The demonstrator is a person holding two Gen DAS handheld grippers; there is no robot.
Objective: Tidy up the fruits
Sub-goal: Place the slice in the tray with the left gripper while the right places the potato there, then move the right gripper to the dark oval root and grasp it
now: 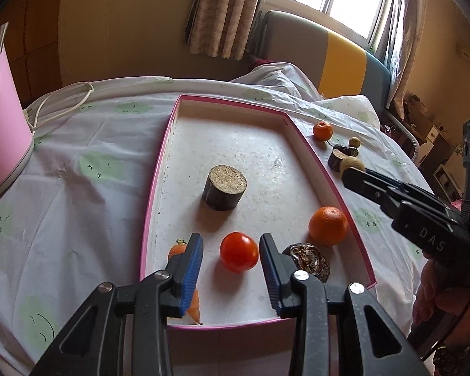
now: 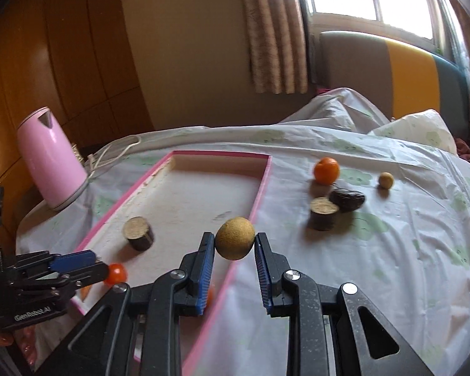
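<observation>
A pink-rimmed white tray [image 1: 159, 169] lies on the table; it also shows in the right wrist view [image 2: 263, 185]. My left gripper [image 1: 232, 252] is open, with a red tomato [image 1: 238, 251] in the tray between its fingers, not gripped. A carrot [image 1: 192, 305], an orange [image 1: 328, 225], a dark cylinder [image 1: 224, 186] and a brown patterned fruit [image 1: 308, 255] also lie in the tray. My right gripper [image 2: 234, 246] is shut on a tan round fruit [image 2: 235, 238], held above the tray's right rim. It appears in the left wrist view [image 1: 354, 164] too.
A pink kettle [image 2: 51, 159] with a white cord stands at the table's far left. On the cloth right of the tray lie a small orange [image 2: 326, 170], a small tan ball [image 2: 385, 180], a dark disc [image 2: 347, 200] and a short cylinder [image 2: 323, 213].
</observation>
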